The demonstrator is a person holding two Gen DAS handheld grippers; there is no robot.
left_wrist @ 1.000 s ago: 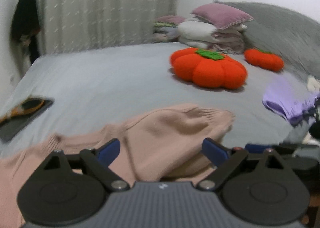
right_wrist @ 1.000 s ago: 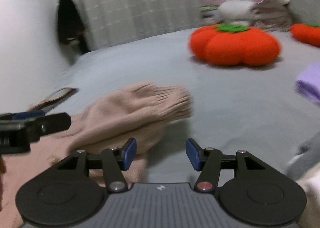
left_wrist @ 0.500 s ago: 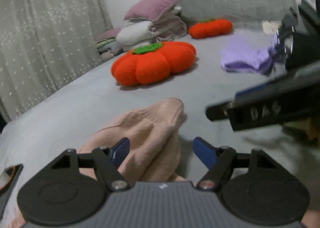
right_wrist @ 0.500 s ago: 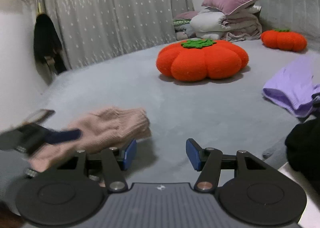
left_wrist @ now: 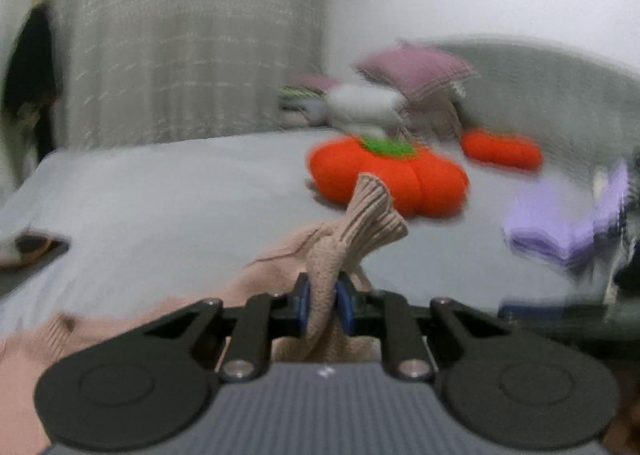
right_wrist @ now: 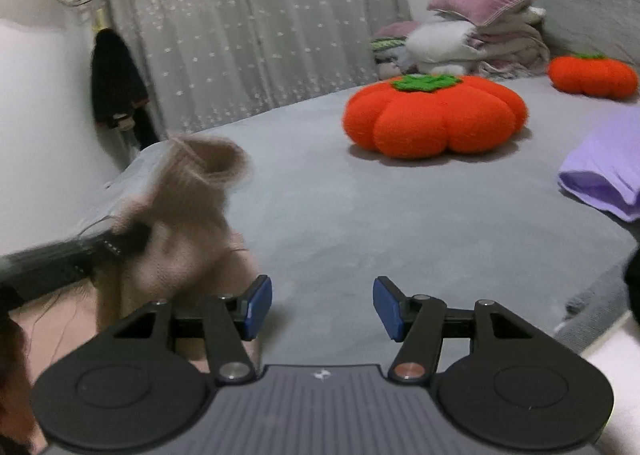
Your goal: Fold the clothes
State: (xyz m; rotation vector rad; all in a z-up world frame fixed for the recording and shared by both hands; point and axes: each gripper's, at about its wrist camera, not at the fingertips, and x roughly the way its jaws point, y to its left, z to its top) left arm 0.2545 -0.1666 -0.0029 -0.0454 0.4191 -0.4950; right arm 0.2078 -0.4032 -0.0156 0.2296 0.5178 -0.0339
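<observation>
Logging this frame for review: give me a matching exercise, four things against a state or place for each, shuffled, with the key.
Things:
1. left gripper
2. right gripper
3. purple garment
4. large pumpkin cushion

States:
A. folded, at the bed's right edge
B. jaws apart, nothing between them
C. mid-bed, in front of the pillow pile
D. closing on the pink sweater's sleeve

Pairs: 1-D, 2-B, 3-A, 4-C

The grey bed (right_wrist: pixel 360 223) bears a pink sweater (left_wrist: pixel 248 287), two pumpkin cushions (right_wrist: pixel 434 117) and a purple garment (right_wrist: pixel 600 171).
</observation>
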